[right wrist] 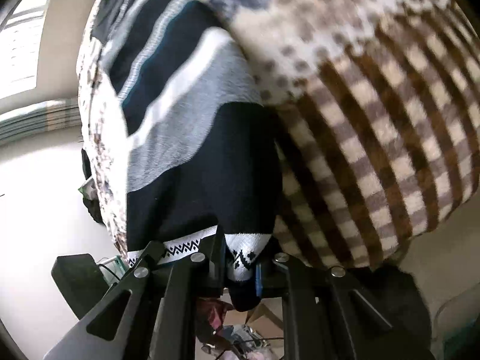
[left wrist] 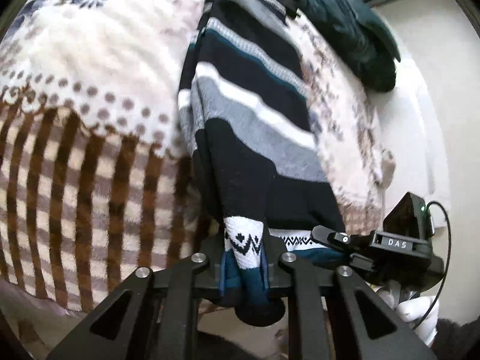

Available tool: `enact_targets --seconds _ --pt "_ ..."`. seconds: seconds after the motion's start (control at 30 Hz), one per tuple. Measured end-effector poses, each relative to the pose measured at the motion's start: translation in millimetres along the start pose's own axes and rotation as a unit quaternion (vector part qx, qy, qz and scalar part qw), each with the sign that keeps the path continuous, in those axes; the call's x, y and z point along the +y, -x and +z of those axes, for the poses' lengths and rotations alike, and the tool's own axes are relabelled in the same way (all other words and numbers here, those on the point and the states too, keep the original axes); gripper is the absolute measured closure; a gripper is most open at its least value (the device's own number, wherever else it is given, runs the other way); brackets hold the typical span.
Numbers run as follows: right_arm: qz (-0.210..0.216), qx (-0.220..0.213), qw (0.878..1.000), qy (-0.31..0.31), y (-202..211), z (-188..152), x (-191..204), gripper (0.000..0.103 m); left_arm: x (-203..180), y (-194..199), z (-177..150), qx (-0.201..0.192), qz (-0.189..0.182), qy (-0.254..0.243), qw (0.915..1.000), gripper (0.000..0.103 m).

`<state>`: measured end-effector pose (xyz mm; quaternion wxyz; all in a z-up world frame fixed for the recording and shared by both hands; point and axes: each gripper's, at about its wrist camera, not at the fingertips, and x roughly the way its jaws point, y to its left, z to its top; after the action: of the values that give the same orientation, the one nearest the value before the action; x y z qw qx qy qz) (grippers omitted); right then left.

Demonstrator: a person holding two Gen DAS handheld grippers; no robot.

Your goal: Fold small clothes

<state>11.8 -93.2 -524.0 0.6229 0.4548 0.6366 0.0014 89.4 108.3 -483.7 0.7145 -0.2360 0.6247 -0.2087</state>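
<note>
A striped knit garment (left wrist: 249,114) in black, grey, white and teal stretches away over a patterned blanket (left wrist: 90,69). Its near hem has a white band with a black zigzag pattern. My left gripper (left wrist: 243,258) is shut on one corner of that hem, the cloth bunched between its pads. In the right wrist view the same garment (right wrist: 186,126) runs upward, and my right gripper (right wrist: 240,262) is shut on the other hem corner. The right gripper's body (left wrist: 390,240) shows at the lower right of the left wrist view, close beside the left one.
The blanket (right wrist: 375,120) is cream with dots and flowers, brown-checked near its edge. A dark green cloth (left wrist: 354,27) lies at the far side. A white-gloved hand (left wrist: 417,312) holds the right gripper. A pale floor (right wrist: 36,195) and a window (right wrist: 21,39) are on the left.
</note>
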Motion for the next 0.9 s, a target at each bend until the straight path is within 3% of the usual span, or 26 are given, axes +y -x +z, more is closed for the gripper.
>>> enact_targets --seconds 0.2,0.4,0.67,0.9 --pt "0.029 -0.031 0.998 0.035 44.4 16.5 39.6 0.089 -34.3 28.6 36.2 -0.044 0.008 -0.032 0.9985 0.089" --pt "0.057 -0.077 0.992 0.077 85.2 65.6 104.1 0.089 -85.5 53.9 110.8 -0.102 0.019 -0.074 0.9919 0.089" --pt "0.074 -0.122 0.984 0.108 119.8 186.8 215.8 0.089 -112.8 45.7 257.1 -0.133 0.017 -0.082 0.9876 0.089" --pt "0.041 -0.121 0.986 0.11 66.5 317.5 294.4 0.09 -80.1 -2.1 386.8 -0.112 0.03 -0.044 0.9923 0.089"
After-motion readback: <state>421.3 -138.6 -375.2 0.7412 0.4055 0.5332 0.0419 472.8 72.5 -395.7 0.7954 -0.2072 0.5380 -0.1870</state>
